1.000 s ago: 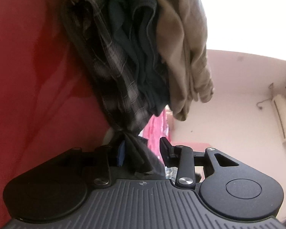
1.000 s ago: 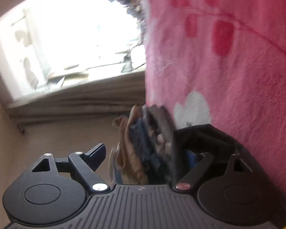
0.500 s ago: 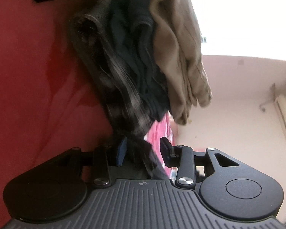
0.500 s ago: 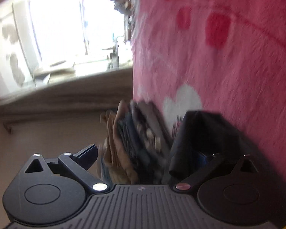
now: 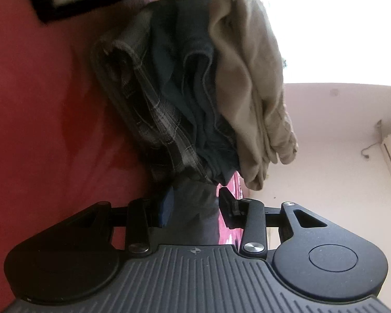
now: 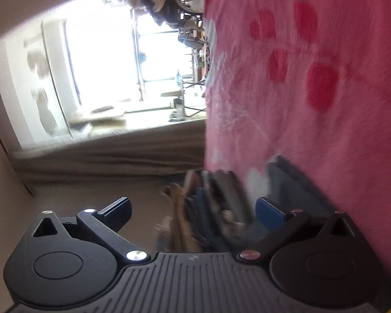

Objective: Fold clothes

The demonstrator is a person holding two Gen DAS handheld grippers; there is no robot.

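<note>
A stack of clothes [image 5: 195, 99] is seen straight ahead of the left gripper [image 5: 194, 206], resting on the red bed cover [image 5: 47, 109], its layers running away from the camera: plaid against the cover, dark blue in the middle, beige on the open side. A grey piece of cloth [image 5: 195, 216] lies between the left gripper's parted fingers; a firm pinch cannot be told. The right gripper [image 6: 193, 211] is spread wide, the same stack [image 6: 211, 216] blurred just ahead, beside the pink blanket [image 6: 299, 91]. Free room is seen toward the wall side.
</note>
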